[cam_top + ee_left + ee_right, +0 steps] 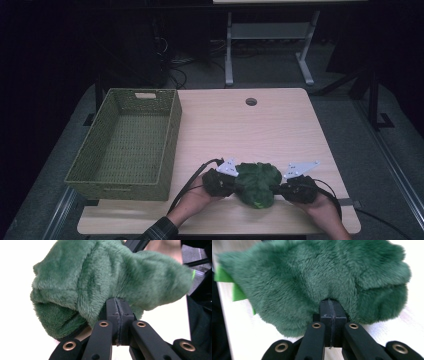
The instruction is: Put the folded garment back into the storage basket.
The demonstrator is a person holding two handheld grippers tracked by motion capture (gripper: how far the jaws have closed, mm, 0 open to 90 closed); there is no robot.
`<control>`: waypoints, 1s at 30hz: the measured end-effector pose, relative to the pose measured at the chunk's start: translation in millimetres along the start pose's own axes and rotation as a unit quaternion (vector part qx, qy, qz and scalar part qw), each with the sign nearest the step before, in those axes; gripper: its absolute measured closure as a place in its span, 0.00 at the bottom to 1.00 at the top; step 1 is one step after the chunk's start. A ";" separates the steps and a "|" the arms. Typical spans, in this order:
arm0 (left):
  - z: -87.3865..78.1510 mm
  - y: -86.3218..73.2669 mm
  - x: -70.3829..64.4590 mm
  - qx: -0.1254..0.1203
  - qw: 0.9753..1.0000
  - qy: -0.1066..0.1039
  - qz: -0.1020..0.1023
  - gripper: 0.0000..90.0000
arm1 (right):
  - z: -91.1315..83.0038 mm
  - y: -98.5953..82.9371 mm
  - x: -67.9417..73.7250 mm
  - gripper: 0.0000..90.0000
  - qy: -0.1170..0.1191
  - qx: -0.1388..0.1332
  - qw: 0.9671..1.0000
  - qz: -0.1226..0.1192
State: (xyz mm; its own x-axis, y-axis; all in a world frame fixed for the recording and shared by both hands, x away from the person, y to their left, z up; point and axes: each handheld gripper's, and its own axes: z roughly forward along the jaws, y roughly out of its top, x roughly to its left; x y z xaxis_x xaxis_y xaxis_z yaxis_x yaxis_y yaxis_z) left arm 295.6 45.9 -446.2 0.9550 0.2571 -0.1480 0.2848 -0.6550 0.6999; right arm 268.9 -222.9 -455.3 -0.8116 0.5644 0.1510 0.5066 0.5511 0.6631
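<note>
While both grippers work at the near edge of the table, the scene reads near to far as follows.

Hands: two come in from the near edge, the left one with a plaid sleeve point(161, 231).
Left gripper point(231, 182): jaws pressed together on the left edge of the green plush cloth point(257, 184), fur bulging around the tips in the left gripper view point(117, 305).
Right gripper point(278, 188): jaws together on the cloth's right edge, pinching the fur in the right gripper view point(332, 307).
Green plush cloth: bunched between the two grippers, near the table's near edge, right of centre.
Table point(280, 130): pale wood, with a round hole point(251, 102) near its far edge.
Woven basket point(170, 150): green, on the table's left side, well apart from the cloth.
</note>
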 end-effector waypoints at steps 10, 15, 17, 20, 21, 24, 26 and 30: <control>21.0 -0.4 2.4 0.025 1.000 0.006 0.006 1.00 | 7.9 -4.5 -3.2 1.00 0.006 0.009 1.000 0.005; 20.9 -0.3 2.9 0.026 1.000 0.005 0.001 0.99 | 7.4 -7.4 -4.4 1.00 0.004 0.013 1.000 0.007; 18.0 -0.2 3.1 0.023 1.000 0.005 -0.001 0.99 | 6.4 -8.4 -5.0 1.00 0.004 0.013 1.000 0.009; 10.4 1.2 1.8 0.019 1.000 0.006 -0.001 0.96 | -3.0 -12.3 -9.1 1.00 0.000 0.002 1.000 0.018; 3.4 2.2 0.2 0.012 1.000 0.006 -0.001 0.96 | -7.1 -13.1 -11.3 1.00 -0.004 -0.004 1.000 0.017; -3.0 3.0 -1.4 0.008 1.000 0.003 0.000 0.95 | -15.9 -13.4 -15.0 1.00 -0.015 -0.013 0.999 0.025; -8.0 3.0 -3.4 0.005 1.000 0.001 -0.001 0.95 | -23.0 -13.7 -21.5 1.00 -0.031 -0.022 0.999 0.027; -18.5 1.2 -10.3 0.008 1.000 -0.008 -0.002 0.97 | -35.1 -8.0 -43.0 1.00 -0.064 -0.042 0.996 0.041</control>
State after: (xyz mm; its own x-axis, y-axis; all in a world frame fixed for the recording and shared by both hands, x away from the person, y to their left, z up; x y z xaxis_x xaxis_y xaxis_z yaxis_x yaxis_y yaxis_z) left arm 284.6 55.7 -430.9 0.9550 0.2483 -0.1621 0.2898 -0.6655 0.6878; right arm 289.5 -273.2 -441.4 -0.7219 0.6820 0.1170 0.5394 0.4488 0.7125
